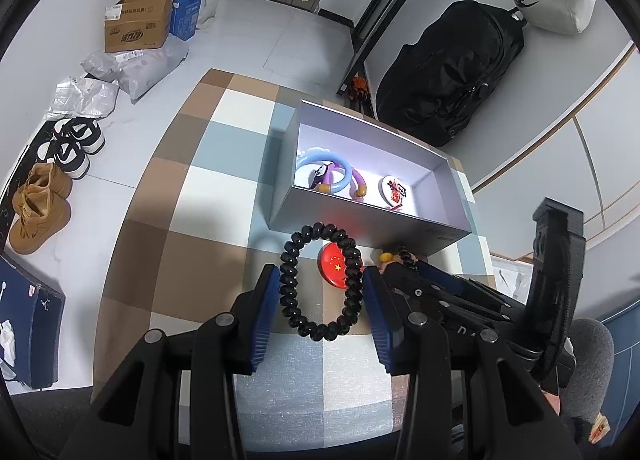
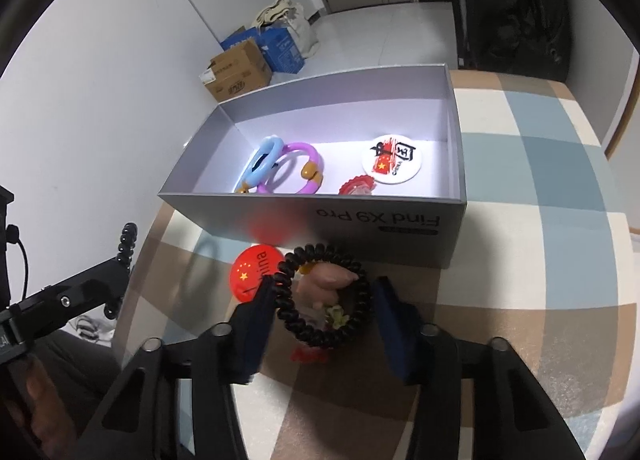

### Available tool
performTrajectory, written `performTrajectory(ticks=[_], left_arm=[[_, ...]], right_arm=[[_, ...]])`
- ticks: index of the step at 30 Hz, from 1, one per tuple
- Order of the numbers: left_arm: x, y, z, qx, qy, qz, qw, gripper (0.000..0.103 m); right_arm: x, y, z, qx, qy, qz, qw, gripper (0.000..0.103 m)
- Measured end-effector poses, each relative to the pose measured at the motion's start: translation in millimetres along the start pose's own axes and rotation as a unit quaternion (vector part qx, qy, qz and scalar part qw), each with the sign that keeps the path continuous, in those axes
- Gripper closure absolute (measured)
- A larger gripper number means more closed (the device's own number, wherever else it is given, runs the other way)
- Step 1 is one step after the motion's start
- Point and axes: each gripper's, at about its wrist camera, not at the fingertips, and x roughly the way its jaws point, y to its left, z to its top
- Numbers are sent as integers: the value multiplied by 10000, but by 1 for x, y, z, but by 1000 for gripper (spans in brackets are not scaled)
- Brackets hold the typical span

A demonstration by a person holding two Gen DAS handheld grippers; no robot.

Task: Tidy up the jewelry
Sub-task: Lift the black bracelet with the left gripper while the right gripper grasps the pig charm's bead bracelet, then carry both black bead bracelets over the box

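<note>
looking through the left wrist view: the left gripper (image 1: 322, 292) held a black coil band (image 1: 322, 284) upright, its blue pads pressed against both sides of the loop, above the checked cloth (image 1: 168, 219).
box, left view: the grey box (image 1: 360, 225) stood open just beyond, holding a blue ring (image 1: 320, 159), a purple ring (image 1: 358, 179) and a white badge (image 1: 394, 189).
red badge, left view: a red badge (image 1: 334, 268) lay flat on the cloth behind the band, outside the box.
right wrist view: the right gripper (image 2: 324, 308) straddled a second black coil band (image 2: 324, 296); one pad touched the loop's side, the other stood a little off it, so no firm clamp yet.
under that band: a pink charm (image 2: 328, 280) and small trinkets sat inside the loop on the cloth.
red badge, right view: it lay just beside the gripper, in front of the box wall.
step in hand: likely picking up the loose bands to drop them in the box.
next move: the right jaws needed to finish pinching without catching the charm, then both bands wanted lifting over the near wall.
</note>
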Motion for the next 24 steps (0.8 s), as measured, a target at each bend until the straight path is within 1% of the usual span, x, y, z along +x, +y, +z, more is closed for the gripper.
performTrajectory(ticks=[2, 5, 7, 11, 15, 20, 24], left_arm=[[0, 0, 0, 7, 5, 3, 10000, 66], [1, -1, 0, 1, 22, -10, 10000, 66], [1, -2, 0, 22, 29, 3, 10000, 66], [2, -7, -2, 89, 36, 23, 10000, 66], [3, -10, -2, 120, 23, 70, 9999, 66], [3, -15, 0, 117, -56, 80, 9999, 66], [5, -18, 1, 90, -88, 61, 9999, 66]], right_arm=[[-4, -1, -1, 29, -64, -3, 10000, 62], [-13, -3, 0, 95, -143, 5, 9999, 84], [-19, -6, 1, 140, -196, -13, 9997, 84], [-24, -14, -1, 307, -200, 15, 9993, 95], [-31, -17, -2, 379, -233, 99, 9990, 95], [-48, -15, -1, 369, -450, 199, 9981, 95], [-65, -14, 3, 370, -645, 407, 9964, 95]])
